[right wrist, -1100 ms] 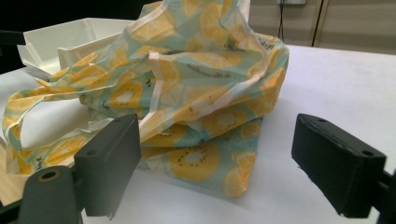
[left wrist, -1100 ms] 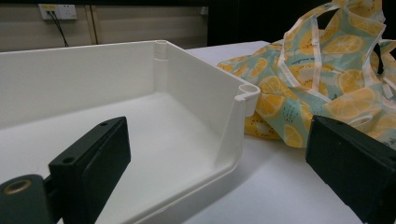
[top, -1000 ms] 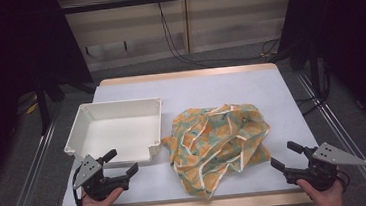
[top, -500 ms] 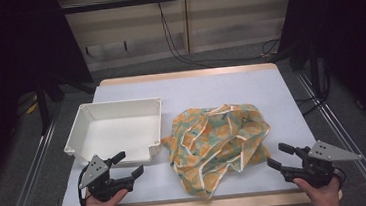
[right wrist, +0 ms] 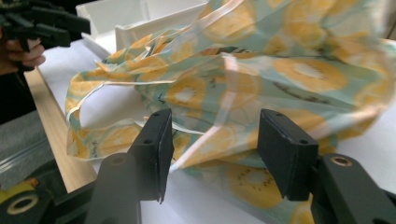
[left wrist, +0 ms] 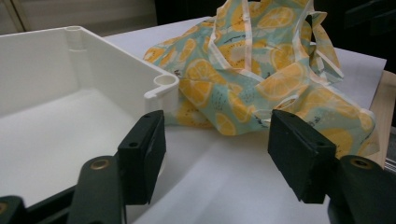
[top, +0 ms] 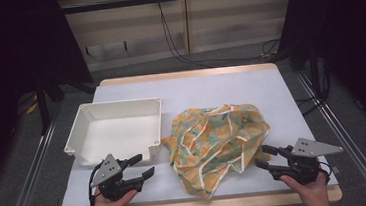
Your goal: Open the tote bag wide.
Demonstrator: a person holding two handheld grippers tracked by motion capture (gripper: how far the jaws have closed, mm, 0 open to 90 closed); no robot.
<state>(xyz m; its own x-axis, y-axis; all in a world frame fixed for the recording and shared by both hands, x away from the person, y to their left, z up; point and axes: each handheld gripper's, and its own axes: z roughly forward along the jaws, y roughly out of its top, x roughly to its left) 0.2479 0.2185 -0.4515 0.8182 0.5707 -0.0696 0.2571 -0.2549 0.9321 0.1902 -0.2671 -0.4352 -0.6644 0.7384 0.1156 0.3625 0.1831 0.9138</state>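
High view: we see a table [top: 290, 93] with a white top; a white plastic tray [top: 115, 131] sits toward its left edge and a crumpled lemon-print cloth bag [top: 219, 142] lies right of the middle, reaching toward the near edge.
Left gripper: we hold the left gripper [top: 144, 167] near the front-left corner, just in front of the tray's near right corner and apart from the bag; its jaws have just been closing and stand parted, with nothing between them.
Left gripper view: the tray's corner [left wrist: 161, 84] lies just beyond the jaws, with the bag [left wrist: 261, 70] behind it.
Right gripper: we hold the right gripper [top: 263, 157] by the near edge toward the front-right corner, right beside the bag's right side; its jaws have just been closing and stand parted.
Right gripper view: the bag's folds [right wrist: 243, 88] lie just beyond the parted jaws, and we cannot tell whether the cloth reaches between them; the pads press on nothing.
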